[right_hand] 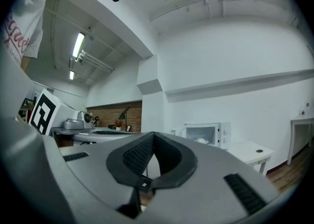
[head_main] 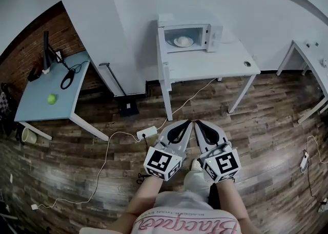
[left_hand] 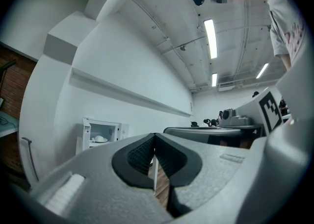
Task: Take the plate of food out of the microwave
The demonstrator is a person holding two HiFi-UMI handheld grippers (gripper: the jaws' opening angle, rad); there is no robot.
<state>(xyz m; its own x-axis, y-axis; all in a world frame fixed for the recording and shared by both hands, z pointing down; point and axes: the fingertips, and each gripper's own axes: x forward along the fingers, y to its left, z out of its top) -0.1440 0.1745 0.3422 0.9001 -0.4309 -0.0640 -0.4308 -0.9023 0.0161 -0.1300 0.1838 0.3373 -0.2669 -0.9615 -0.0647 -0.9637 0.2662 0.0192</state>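
A white microwave (head_main: 190,37) stands on a white table (head_main: 215,64) far ahead, with its door (head_main: 161,43) swung open to the left. Inside it sits a plate of pale food (head_main: 183,41). My left gripper (head_main: 188,122) and right gripper (head_main: 198,123) are side by side above the wooden floor, well short of the table, both shut and empty. In the left gripper view the microwave (left_hand: 102,136) and plate (left_hand: 100,139) are small at the left, beyond my left gripper (left_hand: 154,136). The right gripper view shows the microwave (right_hand: 206,134) and plate (right_hand: 201,141) to the right of my right gripper (right_hand: 153,135).
A blue-grey table (head_main: 36,100) at the left bears a green ball (head_main: 52,99), a lamp (head_main: 46,54) and a cable. A power strip (head_main: 146,133) and cords lie on the floor ahead. Another white table (head_main: 307,56) stands at the right. A small dark disc (head_main: 247,64) lies on the microwave's table.
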